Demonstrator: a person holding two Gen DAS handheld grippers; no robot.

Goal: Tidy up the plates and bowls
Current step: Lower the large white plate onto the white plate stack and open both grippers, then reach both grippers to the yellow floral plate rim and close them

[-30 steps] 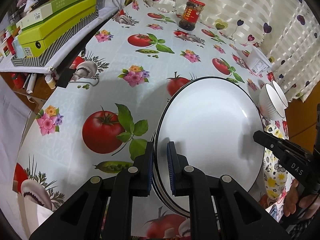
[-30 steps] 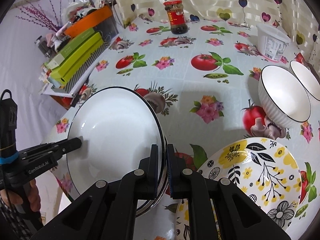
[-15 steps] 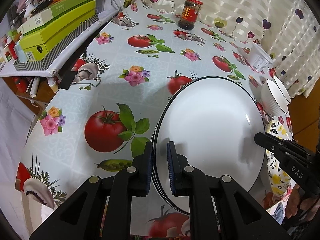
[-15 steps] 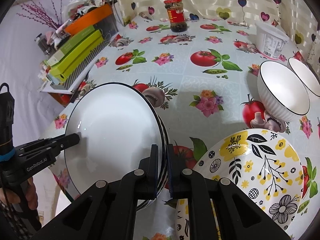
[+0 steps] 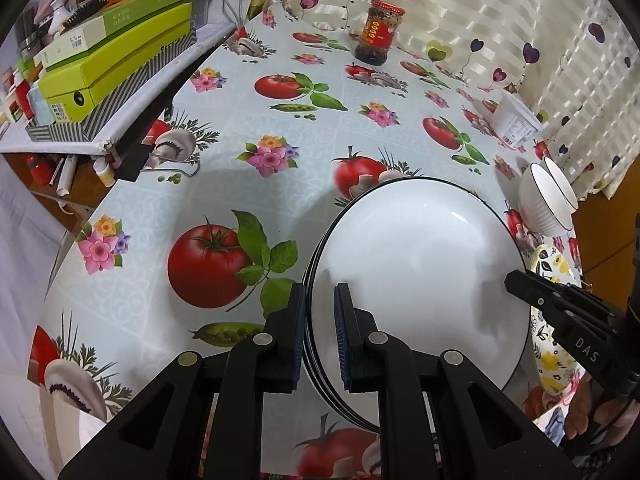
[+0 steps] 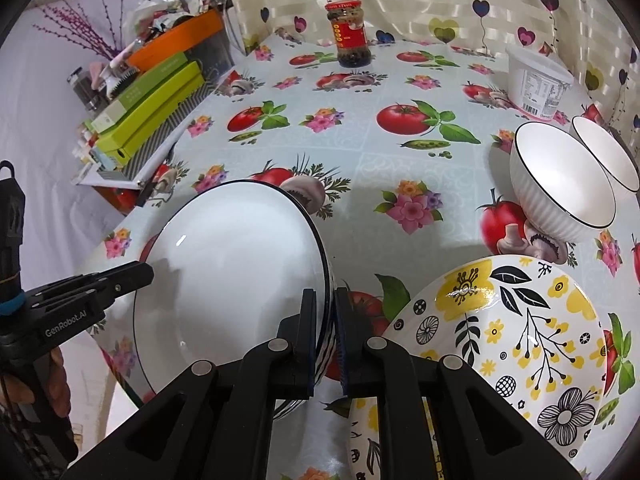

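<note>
A stack of white plates with black rims sits near the table's front left part. My left gripper is shut on the stack's left rim, and my right gripper is shut on its right rim. Each gripper shows in the other's view, the right gripper at the far rim and the left gripper likewise. A yellow and black floral plate lies just right of the stack. Two white ribbed bowls, one in front of the other, stand behind it.
A red-lidded jar stands at the back by the curtain, and a white tub at the back right. Green boxes on a striped tray overhang the table's left edge. A hand holds the left gripper.
</note>
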